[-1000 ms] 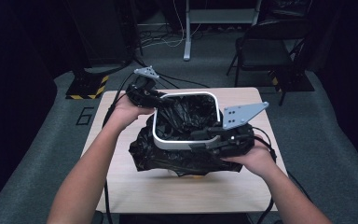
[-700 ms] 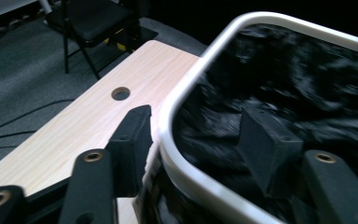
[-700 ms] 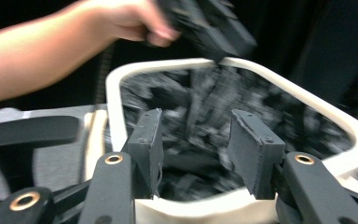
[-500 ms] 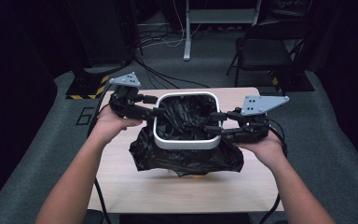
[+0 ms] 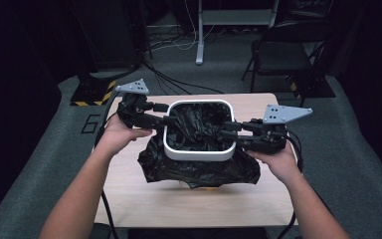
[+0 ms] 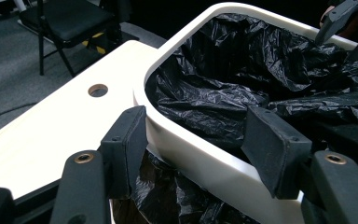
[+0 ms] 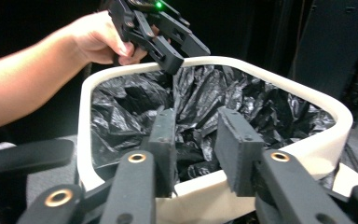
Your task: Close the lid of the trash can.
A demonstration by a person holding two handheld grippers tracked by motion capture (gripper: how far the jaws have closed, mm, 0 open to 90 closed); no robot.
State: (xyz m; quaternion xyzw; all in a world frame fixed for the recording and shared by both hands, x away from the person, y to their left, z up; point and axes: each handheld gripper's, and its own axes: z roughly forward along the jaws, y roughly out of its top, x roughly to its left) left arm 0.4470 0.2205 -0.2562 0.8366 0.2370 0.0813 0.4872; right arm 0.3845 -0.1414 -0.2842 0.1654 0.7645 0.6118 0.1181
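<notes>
We find a light wooden table [image 5: 129, 194] at the centre of the high view, and on it a white rounded-square bin [image 5: 199, 152], standing upright near the table's middle. A black plastic bin liner [image 5: 199, 124] sits crumpled inside the bin, and its loose skirt [image 5: 194, 172] spreads over the tabletop around the bin's near side. Our left gripper [image 5: 171, 114] reaches in from the bin's left side; in the left gripper view its jaws straddle the white rim [image 6: 200, 158], one pad outside the wall and one over the liner inside, spread apart and gripping nothing, having just been opening. Our right gripper [image 5: 229, 130] meets the bin's right side; in the right gripper view its jaws have just been closing over the rim [image 7: 200, 198], with liner folds between the pads [image 7: 235, 144], yet a gap remains and nothing is clamped.
</notes>
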